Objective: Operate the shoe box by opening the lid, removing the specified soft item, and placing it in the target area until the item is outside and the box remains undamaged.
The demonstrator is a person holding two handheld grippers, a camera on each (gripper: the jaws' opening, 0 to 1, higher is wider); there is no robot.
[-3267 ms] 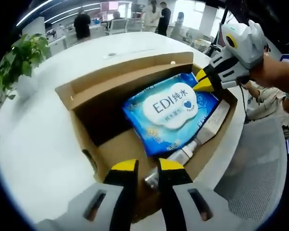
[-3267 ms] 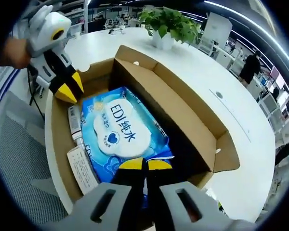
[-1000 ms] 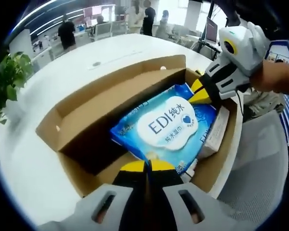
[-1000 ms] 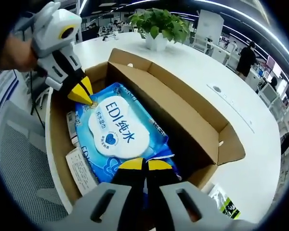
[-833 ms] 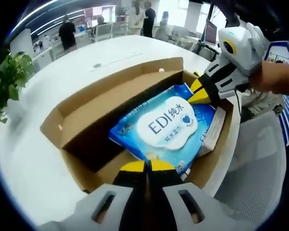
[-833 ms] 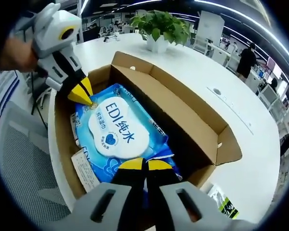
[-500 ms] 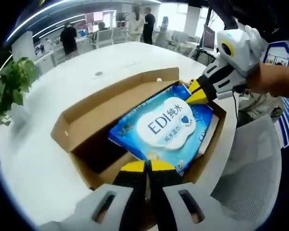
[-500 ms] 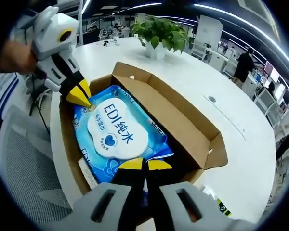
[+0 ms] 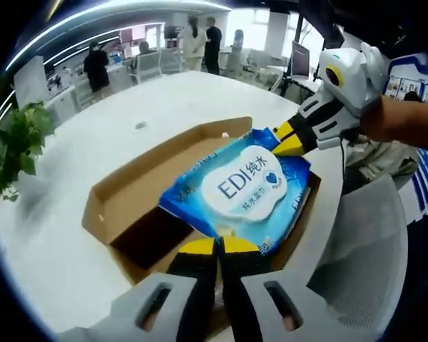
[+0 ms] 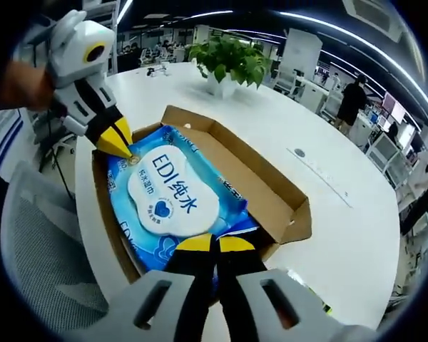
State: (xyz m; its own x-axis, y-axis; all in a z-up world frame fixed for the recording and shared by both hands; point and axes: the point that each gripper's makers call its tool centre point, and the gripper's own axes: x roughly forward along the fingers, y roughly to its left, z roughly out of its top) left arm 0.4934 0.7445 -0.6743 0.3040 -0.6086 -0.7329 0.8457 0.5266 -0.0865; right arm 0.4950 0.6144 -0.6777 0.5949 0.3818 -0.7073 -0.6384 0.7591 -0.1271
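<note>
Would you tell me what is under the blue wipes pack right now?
Under the wipes pack is the open shoe box, with its dark empty half visible beside it. Anything lying directly beneath is covered by the pack, held at opposite ends by both grippers.

Your left gripper (image 9: 217,246) is showing yellow tips on black fingers (image 9: 194,285). Behind those fingers, grey slotted housings are spreading. Your right gripper (image 10: 214,244) is looking identical.

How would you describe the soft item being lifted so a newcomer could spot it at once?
On the round white table sits an open brown cardboard box. Above it, a claw pinches each end of a flat soft pack of wet wipes. It is bright blue, with a white cloud-shaped label reading EDI and a small blue heart.
</note>
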